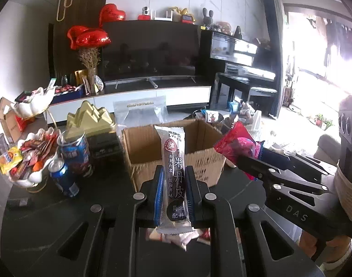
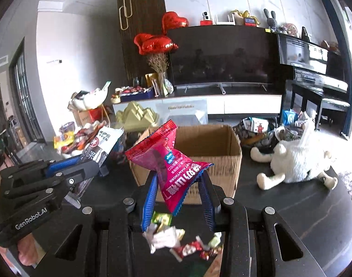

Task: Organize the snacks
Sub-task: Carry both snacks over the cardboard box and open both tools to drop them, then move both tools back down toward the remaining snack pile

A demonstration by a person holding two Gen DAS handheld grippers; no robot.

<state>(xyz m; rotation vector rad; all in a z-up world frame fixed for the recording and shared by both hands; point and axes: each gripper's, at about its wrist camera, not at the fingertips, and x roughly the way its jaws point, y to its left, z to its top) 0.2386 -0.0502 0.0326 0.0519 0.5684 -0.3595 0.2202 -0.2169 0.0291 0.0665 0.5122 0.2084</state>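
Note:
My left gripper [image 1: 173,184] is shut on a long white and brown fruit-leather snack bar [image 1: 173,173], held upright just in front of an open cardboard box [image 1: 150,145]. My right gripper [image 2: 179,182] is shut on a crumpled pink hawthorn snack packet [image 2: 171,161], held above the near edge of the same box [image 2: 213,145]. In the left wrist view the right gripper [image 1: 249,161] and its pink packet [image 1: 236,145] are at the box's right corner. In the right wrist view the left gripper [image 2: 90,166] holds the bar [image 2: 102,145] left of the box. Loose small snacks [image 2: 176,240] lie on the dark table below.
A shell-shaped dish of snacks [image 1: 30,159] and two blue cans [image 1: 67,161] stand left of the box. A gold mountain ornament [image 1: 88,122] and a clear bag [image 1: 141,113] are behind it. A white plush toy [image 2: 296,159] lies on the table at the right.

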